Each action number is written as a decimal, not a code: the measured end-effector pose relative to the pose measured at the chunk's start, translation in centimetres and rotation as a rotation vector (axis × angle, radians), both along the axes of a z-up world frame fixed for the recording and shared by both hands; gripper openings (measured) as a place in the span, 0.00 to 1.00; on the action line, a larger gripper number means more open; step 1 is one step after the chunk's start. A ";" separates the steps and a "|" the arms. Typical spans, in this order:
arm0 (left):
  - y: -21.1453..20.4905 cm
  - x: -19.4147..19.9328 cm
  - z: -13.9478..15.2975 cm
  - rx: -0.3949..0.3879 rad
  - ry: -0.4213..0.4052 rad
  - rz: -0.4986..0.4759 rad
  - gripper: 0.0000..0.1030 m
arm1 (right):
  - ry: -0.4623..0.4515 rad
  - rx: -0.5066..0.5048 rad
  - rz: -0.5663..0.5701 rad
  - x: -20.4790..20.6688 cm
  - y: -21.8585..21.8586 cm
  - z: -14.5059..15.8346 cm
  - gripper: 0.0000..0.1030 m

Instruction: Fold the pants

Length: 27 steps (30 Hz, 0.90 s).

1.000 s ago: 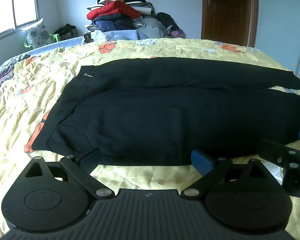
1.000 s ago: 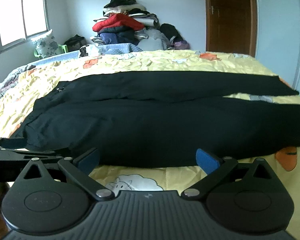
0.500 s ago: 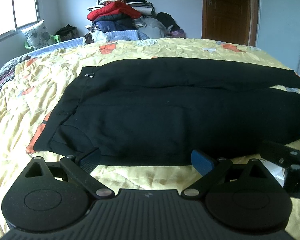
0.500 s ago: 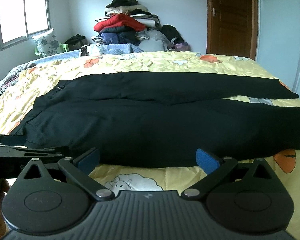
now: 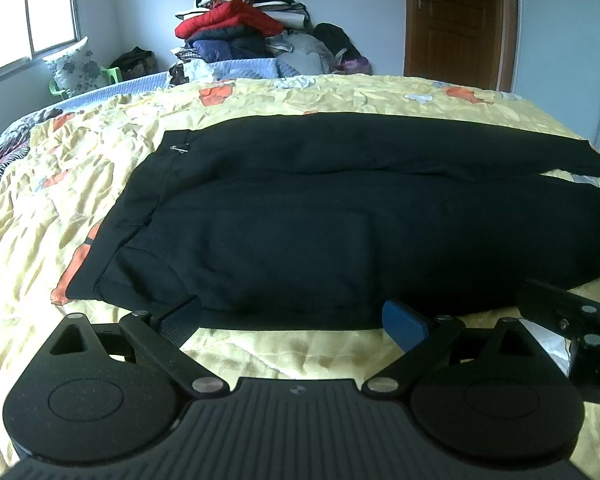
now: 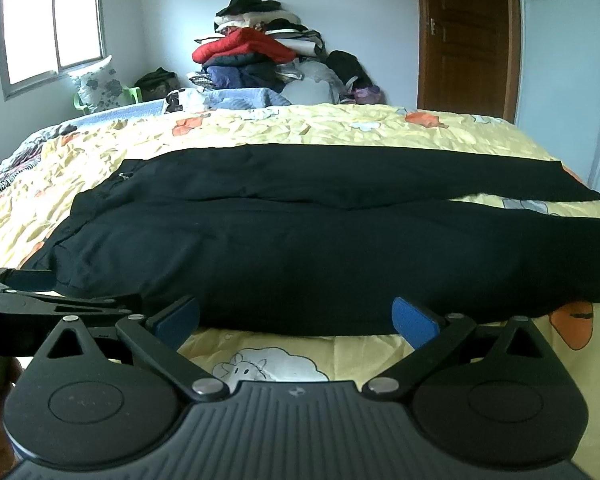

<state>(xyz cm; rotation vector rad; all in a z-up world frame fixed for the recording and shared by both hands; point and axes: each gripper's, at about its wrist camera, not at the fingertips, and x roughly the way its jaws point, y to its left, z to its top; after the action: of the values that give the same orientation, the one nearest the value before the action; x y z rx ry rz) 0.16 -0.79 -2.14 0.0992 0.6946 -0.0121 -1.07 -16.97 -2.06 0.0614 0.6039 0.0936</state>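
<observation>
Both views: pants (image 5: 320, 220) | right only: far hem (image 6: 580, 184), sheep print (image 6: 268, 364)

Black pants (image 5: 320, 216) on yellow bedspread (image 5: 40, 208)

Ahead of my left gripper (image 5: 292, 322) the pants (image 5: 340, 220) lie flat on the bed (image 5: 40, 208), waistband to its left, 2 legs running off to its right, one leg behind the other. My right gripper (image 6: 296, 318) sits to the left one's right, facing the near leg. Beyond the bed, a clothes pile (image 6: 256, 60) lies ahead, a door (image 6: 464, 36) ahead right.
</observation>
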 end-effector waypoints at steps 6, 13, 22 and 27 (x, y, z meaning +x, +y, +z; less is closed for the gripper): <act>0.0 0.0 0.0 0.004 0.002 0.001 0.96 | -0.001 0.005 0.005 -0.1 0.0 0.0 1.00; 0.1 0.1 -0.2 0.009 0.013 -0.001 0.96 | 0.000 -0.001 0.032 0.4 -0.1 0.2 1.00; 1.9 0.4 1.1 -0.030 -0.031 0.017 0.96 | -0.051 0.083 0.208 4.7 -1.5 4.2 1.00; 4.1 2.5 1.7 -0.097 0.007 0.045 0.92 | -0.071 0.076 0.370 9.9 -1.5 5.0 1.00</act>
<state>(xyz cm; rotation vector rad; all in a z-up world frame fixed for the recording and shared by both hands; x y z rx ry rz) 2.64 3.31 -0.44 -0.0099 0.7020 -0.0030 8.81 -18.45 2.94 0.0194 0.5349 0.4756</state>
